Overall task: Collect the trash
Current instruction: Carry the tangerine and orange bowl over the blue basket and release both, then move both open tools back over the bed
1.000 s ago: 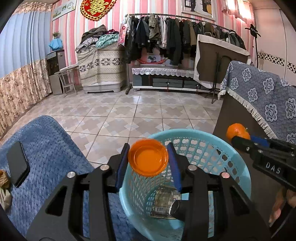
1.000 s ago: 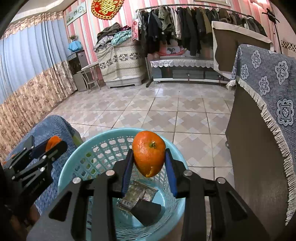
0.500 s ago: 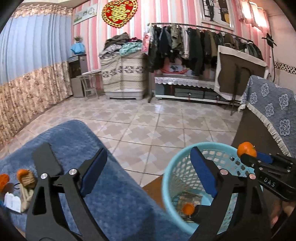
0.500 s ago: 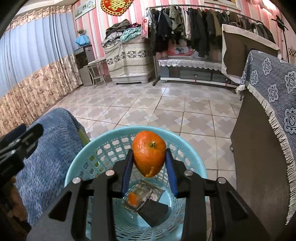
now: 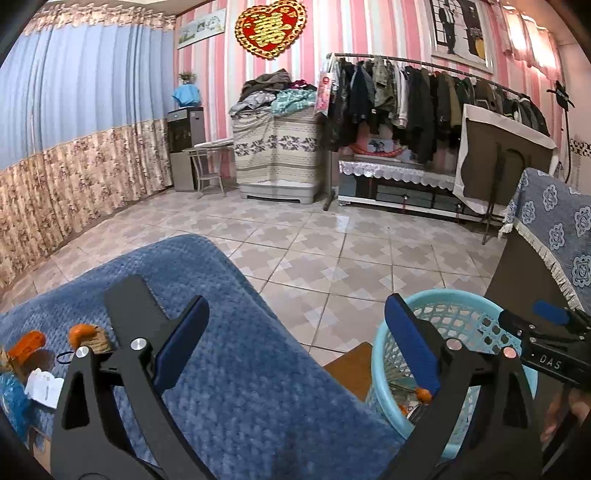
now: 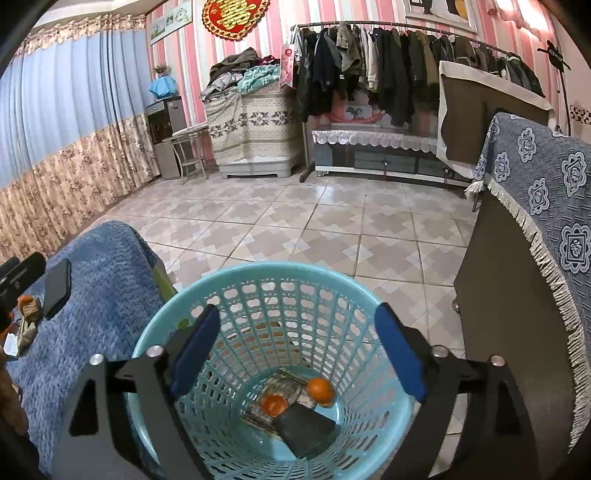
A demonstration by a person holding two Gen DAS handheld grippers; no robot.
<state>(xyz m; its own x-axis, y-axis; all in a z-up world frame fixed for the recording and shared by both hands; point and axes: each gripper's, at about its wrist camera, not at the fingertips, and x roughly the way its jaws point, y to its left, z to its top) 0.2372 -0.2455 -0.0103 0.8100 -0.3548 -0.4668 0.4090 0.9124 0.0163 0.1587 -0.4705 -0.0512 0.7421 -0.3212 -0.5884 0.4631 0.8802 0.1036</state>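
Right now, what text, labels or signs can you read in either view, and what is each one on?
"DAS": white letters on the black right gripper, seen from the left wrist.
Gold double-happiness character: on the red heart-shaped wall ornament.
White paper slip on the blue knitted blanket: print too small to read.
Framed wall pictures: nothing readable.

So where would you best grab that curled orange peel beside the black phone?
Pinch the orange peel across its curled hump, coming down from above: it lies low on the soft blue blanket, so a sideways approach would probably snag fabric.
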